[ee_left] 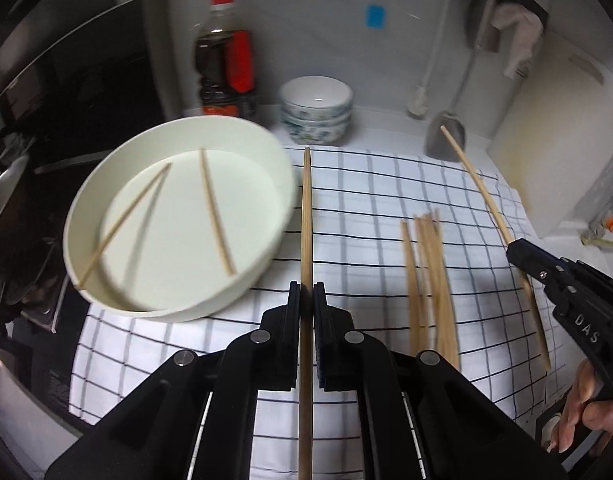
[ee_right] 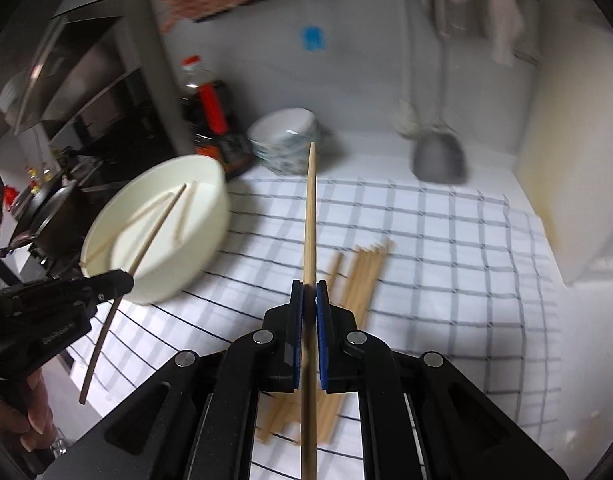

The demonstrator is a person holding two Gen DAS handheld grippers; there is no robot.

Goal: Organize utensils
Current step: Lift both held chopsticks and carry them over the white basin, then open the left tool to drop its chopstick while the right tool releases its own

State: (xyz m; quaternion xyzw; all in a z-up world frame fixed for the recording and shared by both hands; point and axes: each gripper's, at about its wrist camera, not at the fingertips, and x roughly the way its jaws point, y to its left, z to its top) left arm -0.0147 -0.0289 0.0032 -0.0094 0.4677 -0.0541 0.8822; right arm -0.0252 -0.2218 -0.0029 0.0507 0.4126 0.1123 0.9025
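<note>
My left gripper (ee_left: 306, 292) is shut on a wooden chopstick (ee_left: 306, 216) that points forward, just right of the white round container (ee_left: 178, 220). Two chopsticks (ee_left: 216, 212) lie inside the container. My right gripper (ee_right: 309, 290) is shut on another chopstick (ee_right: 309, 216), held above the checked cloth. A pile of several chopsticks (ee_left: 430, 276) lies on the cloth between the grippers; it also shows in the right wrist view (ee_right: 358, 280). The right gripper (ee_left: 518, 250) shows at the right of the left wrist view, the left gripper (ee_right: 120, 282) at the left of the right wrist view.
A white cloth with dark checks (ee_left: 386, 184) covers the counter. Stacked patterned bowls (ee_left: 316, 108) and a dark sauce bottle (ee_left: 224, 64) stand at the back. A metal spatula (ee_left: 446, 136) and a ladle (ee_left: 420, 100) hang at the wall. A cutting board (ee_left: 554, 152) leans at right.
</note>
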